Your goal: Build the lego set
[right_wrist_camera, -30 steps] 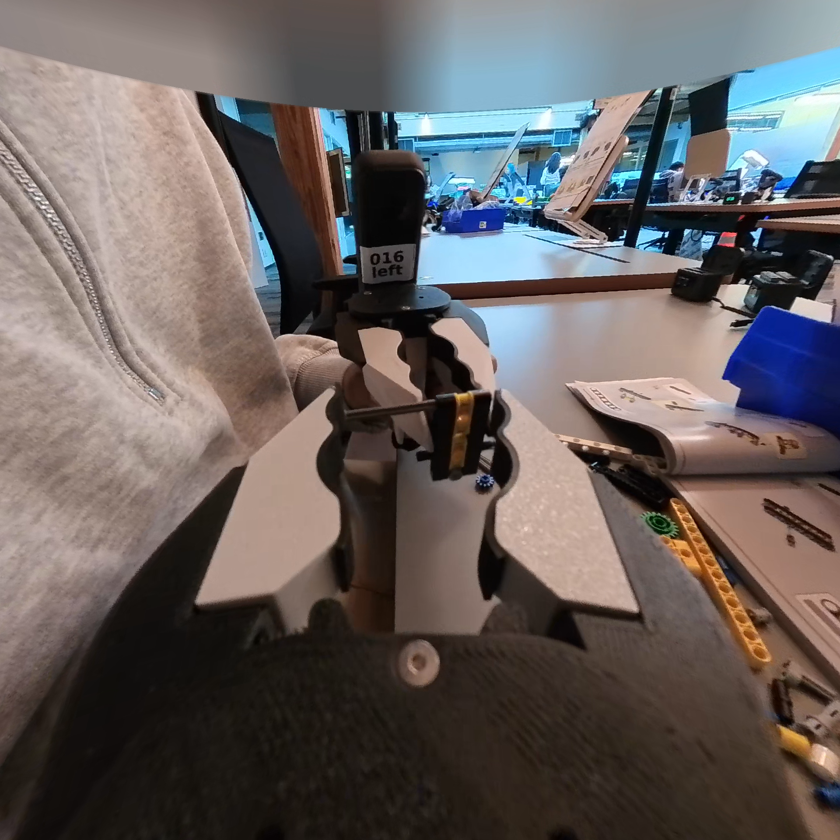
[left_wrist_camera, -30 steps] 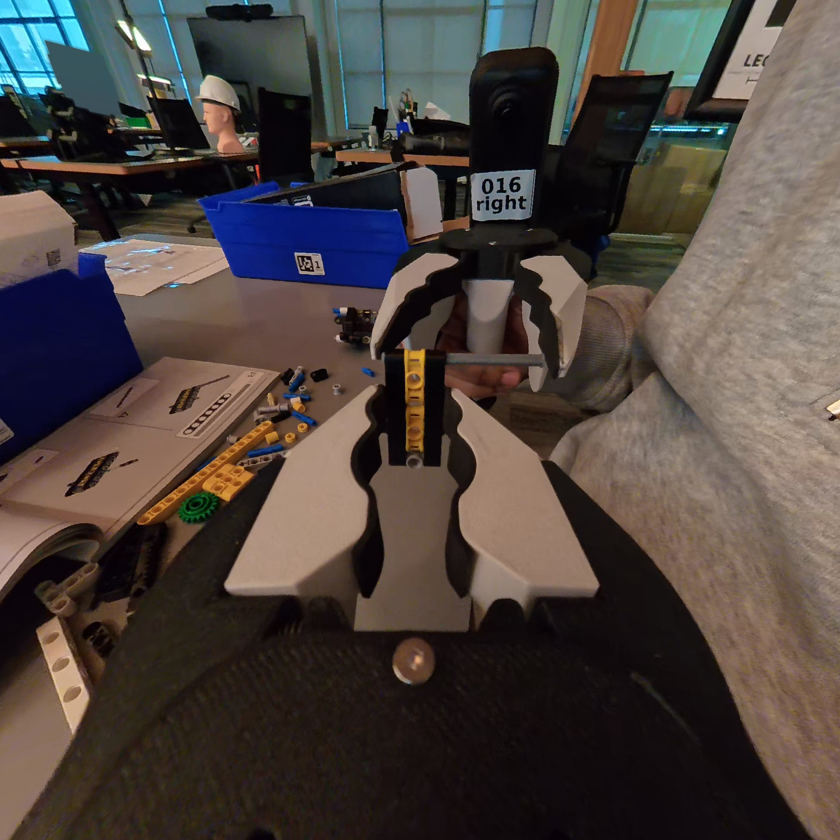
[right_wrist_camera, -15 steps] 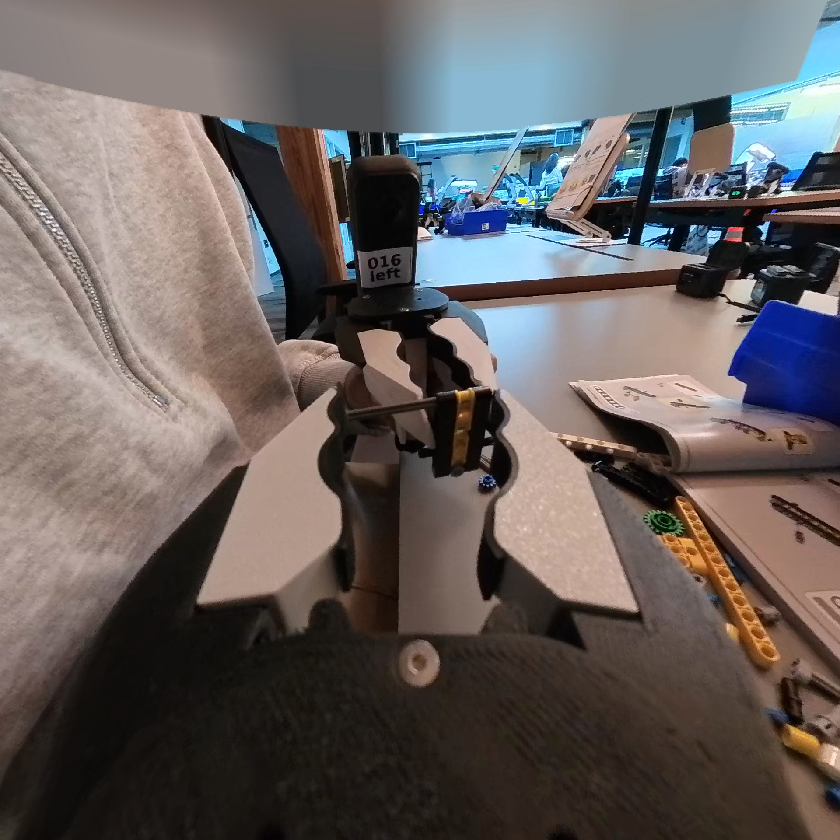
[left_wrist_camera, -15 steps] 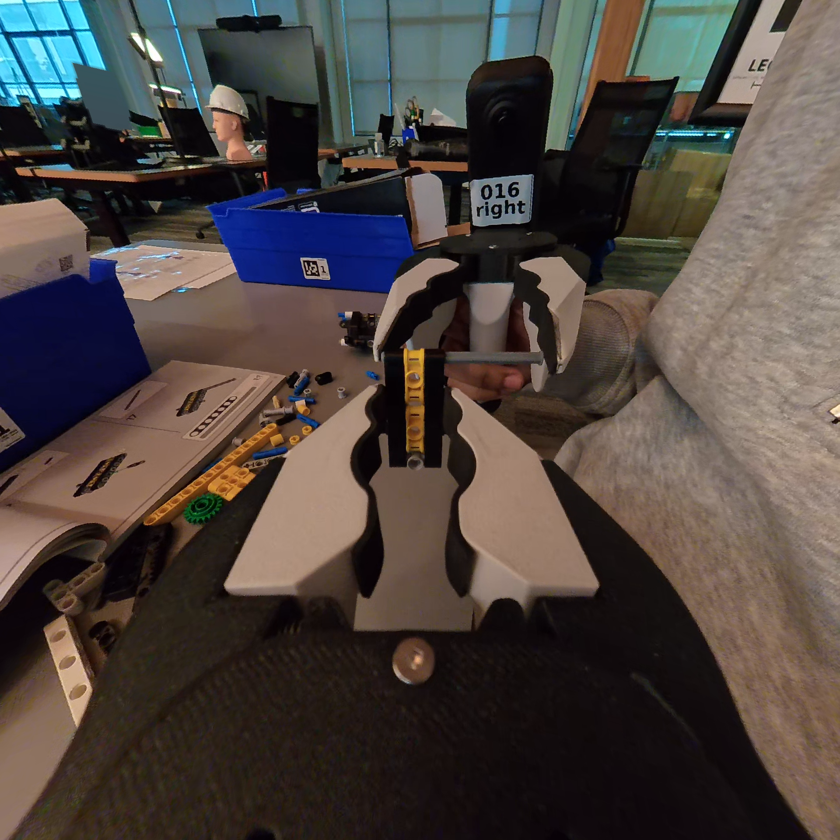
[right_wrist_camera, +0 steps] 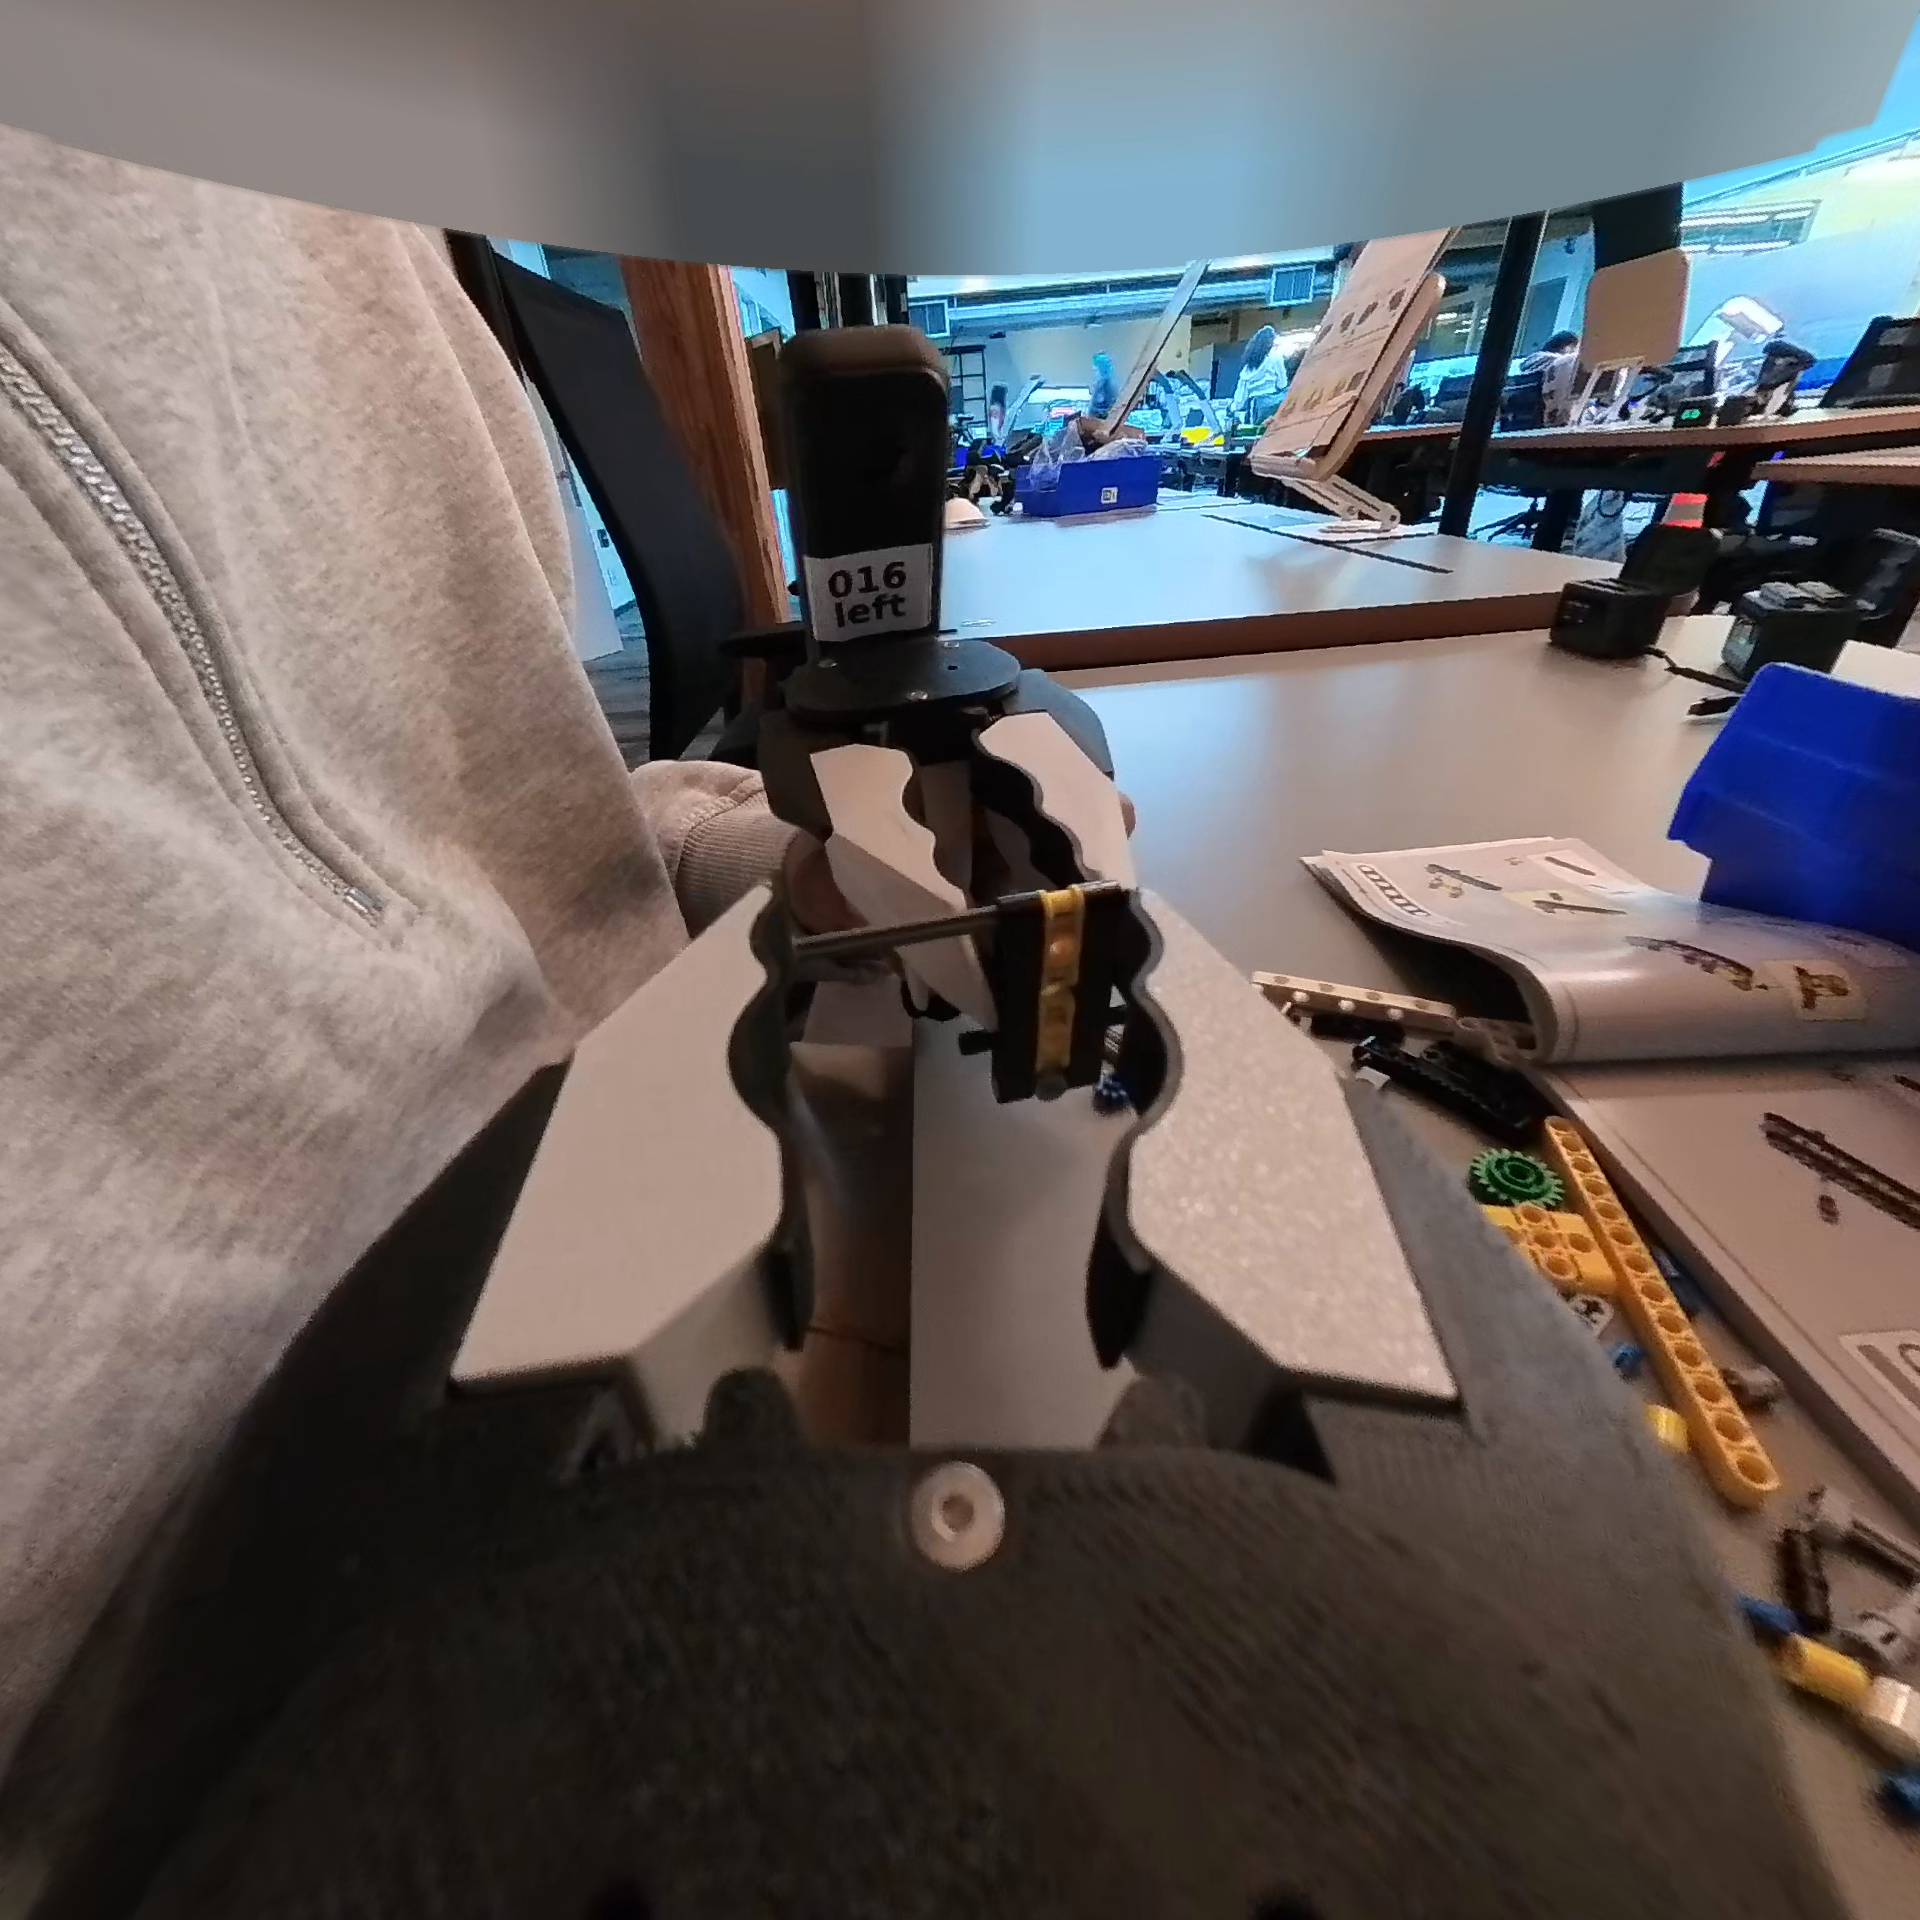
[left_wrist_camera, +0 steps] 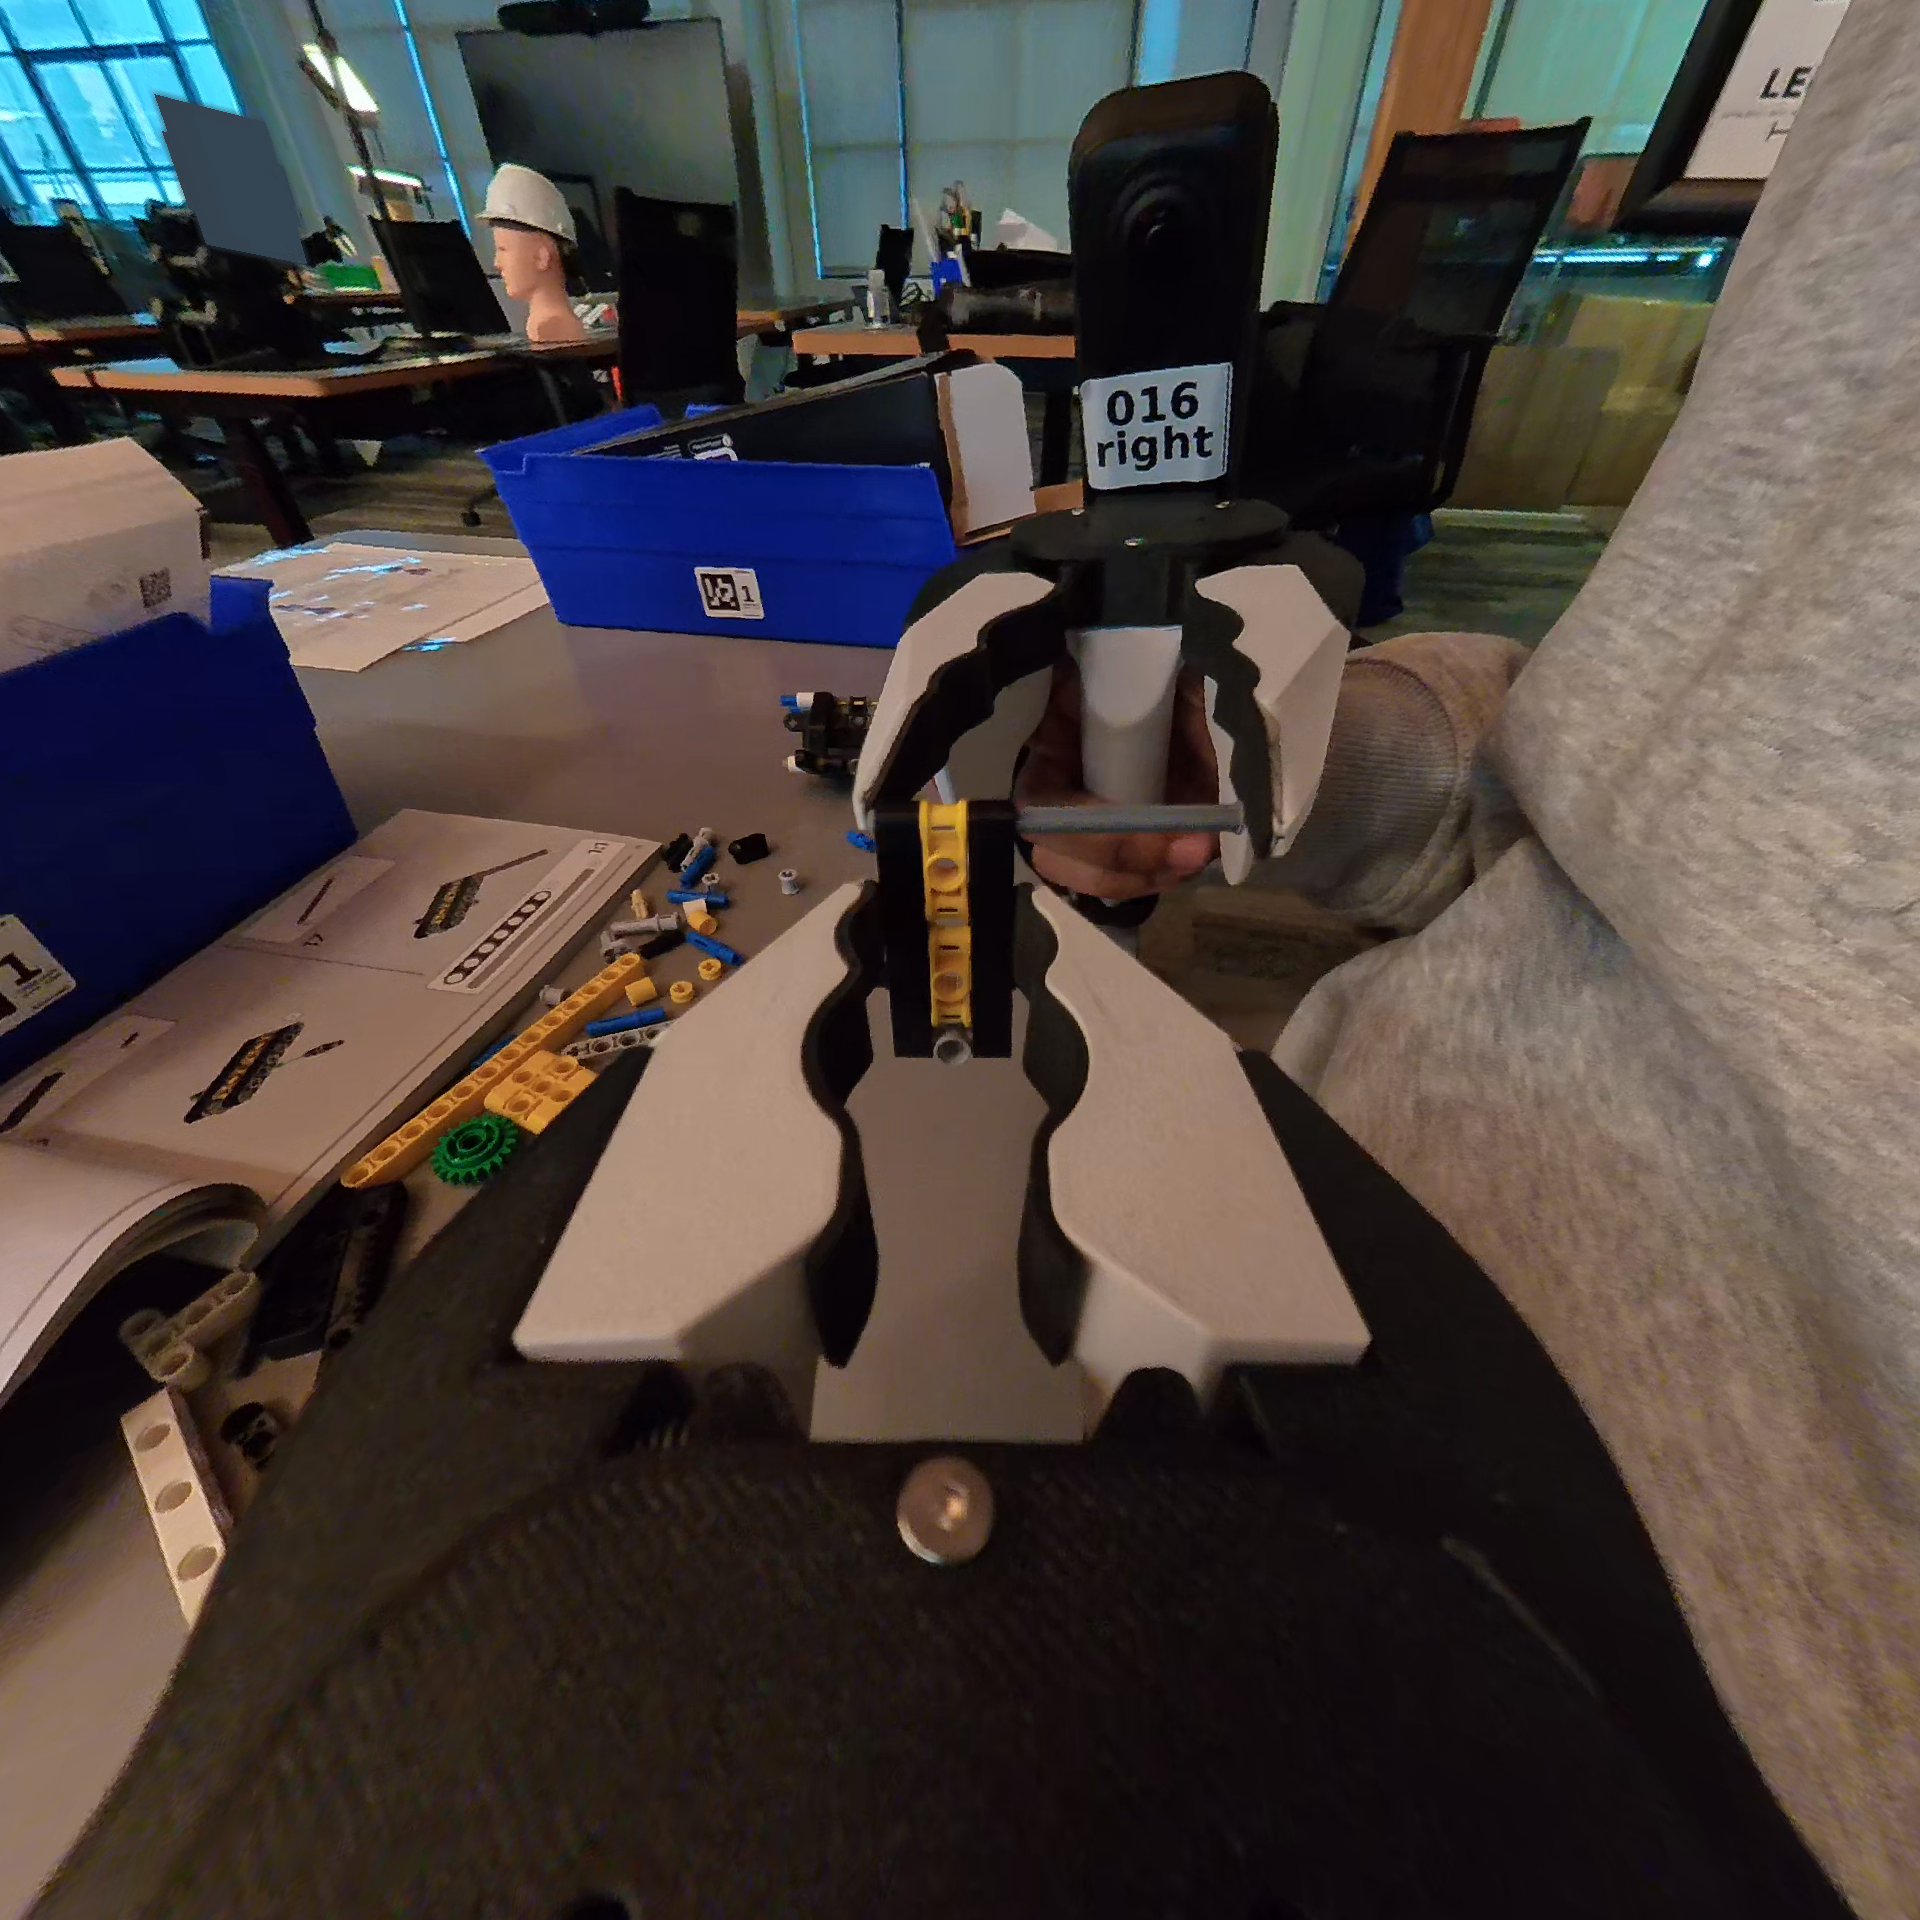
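While the left claw clamps the black-and-yellow lego assembly above the worktop, the right claw, apart, spans its grey axle; loose pieces, a green gear and booklet lie left.

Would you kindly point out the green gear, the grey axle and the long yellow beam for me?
green gear (left_wrist_camera: 474, 1149), left wrist view, on its toothed face.
grey axle (left_wrist_camera: 1127, 821), left wrist view, mid-shaft, right of the black-and-yellow assembly.
long yellow beam (right_wrist_camera: 1652, 1320), right wrist view, mid-length on its holed face.
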Motion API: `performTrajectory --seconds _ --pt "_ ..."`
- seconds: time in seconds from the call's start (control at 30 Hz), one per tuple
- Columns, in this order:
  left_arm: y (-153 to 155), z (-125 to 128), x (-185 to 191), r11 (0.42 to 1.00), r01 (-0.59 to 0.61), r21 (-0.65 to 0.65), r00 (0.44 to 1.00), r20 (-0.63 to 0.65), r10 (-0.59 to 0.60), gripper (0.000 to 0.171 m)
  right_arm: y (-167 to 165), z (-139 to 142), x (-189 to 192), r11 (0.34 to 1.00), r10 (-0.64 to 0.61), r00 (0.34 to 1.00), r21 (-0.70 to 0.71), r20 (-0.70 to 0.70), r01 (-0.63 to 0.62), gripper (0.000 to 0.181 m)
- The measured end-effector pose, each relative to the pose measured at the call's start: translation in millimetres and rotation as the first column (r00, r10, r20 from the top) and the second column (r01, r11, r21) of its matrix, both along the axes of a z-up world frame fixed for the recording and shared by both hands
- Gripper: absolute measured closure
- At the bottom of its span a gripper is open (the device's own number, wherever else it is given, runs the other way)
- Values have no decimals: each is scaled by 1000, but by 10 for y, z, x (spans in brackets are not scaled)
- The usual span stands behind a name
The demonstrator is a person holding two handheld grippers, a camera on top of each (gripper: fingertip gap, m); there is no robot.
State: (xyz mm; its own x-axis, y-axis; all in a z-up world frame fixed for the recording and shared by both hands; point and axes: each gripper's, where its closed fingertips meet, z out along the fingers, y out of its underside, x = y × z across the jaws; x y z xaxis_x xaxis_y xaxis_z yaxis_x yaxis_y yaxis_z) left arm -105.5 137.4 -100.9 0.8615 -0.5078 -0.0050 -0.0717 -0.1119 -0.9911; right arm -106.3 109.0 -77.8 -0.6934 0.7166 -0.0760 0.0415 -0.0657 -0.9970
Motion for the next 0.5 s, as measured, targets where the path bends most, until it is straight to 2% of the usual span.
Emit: performTrajectory --seconds 0.33,0.37,0.5 --pt "1 -20 -5 1000 -10 -2 1000 -25 10 149 3 -24 -13 1000 -12 1000 18 8 12 121" --pt "-1 -19 3 1000 -7 0 1000 -27 7 150 28 -35 -22 999 -30 1000 27 9 30 132" --pt "21 -64 -9 999 -37 -5 995 -92 37 149 40 -71 -28 998 -36 999 58 12 35 133"
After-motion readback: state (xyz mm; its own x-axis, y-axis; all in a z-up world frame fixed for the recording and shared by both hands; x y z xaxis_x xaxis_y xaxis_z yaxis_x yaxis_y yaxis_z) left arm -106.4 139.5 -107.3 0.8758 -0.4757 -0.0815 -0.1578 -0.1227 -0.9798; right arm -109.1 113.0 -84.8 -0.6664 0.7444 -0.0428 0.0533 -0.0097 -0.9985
